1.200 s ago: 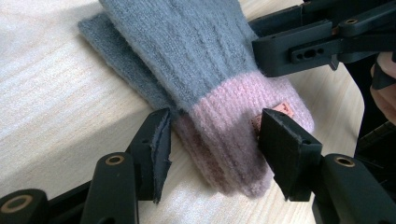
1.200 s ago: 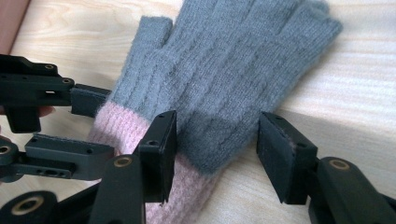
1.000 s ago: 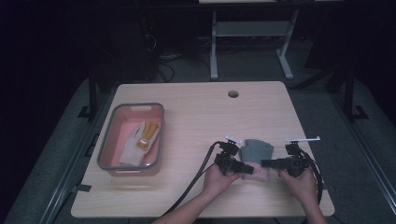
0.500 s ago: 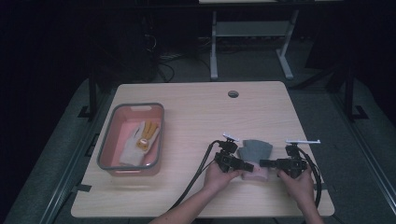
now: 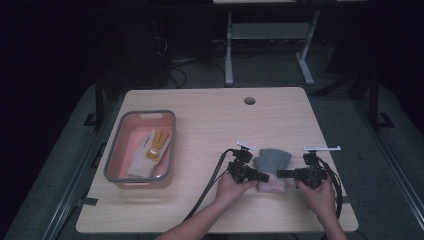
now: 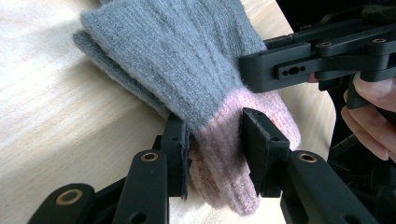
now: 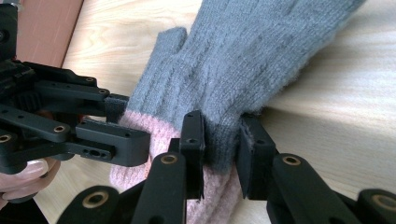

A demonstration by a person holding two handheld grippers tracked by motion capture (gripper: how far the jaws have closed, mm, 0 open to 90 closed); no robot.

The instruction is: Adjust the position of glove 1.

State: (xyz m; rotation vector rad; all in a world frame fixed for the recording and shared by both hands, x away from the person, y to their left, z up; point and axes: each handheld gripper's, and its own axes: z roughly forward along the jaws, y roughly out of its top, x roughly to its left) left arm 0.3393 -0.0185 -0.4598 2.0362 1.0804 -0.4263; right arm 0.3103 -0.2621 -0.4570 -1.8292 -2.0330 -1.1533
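The glove is fuzzy knitted wool-like cloth, grey with a pink ribbed cuff, lying on a smooth, matt, pale wood-grain worktop, while the pink tub looks like smooth plastic.

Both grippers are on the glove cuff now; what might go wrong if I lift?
The left gripper and right gripper, jaws just closing, pinch only folds of the grey glove's pink cuff; soft knit may slip out. Pulling apart could stretch it. It lies close to the table edge and could drop off.

Bare tabletop beyond glove, basin well left
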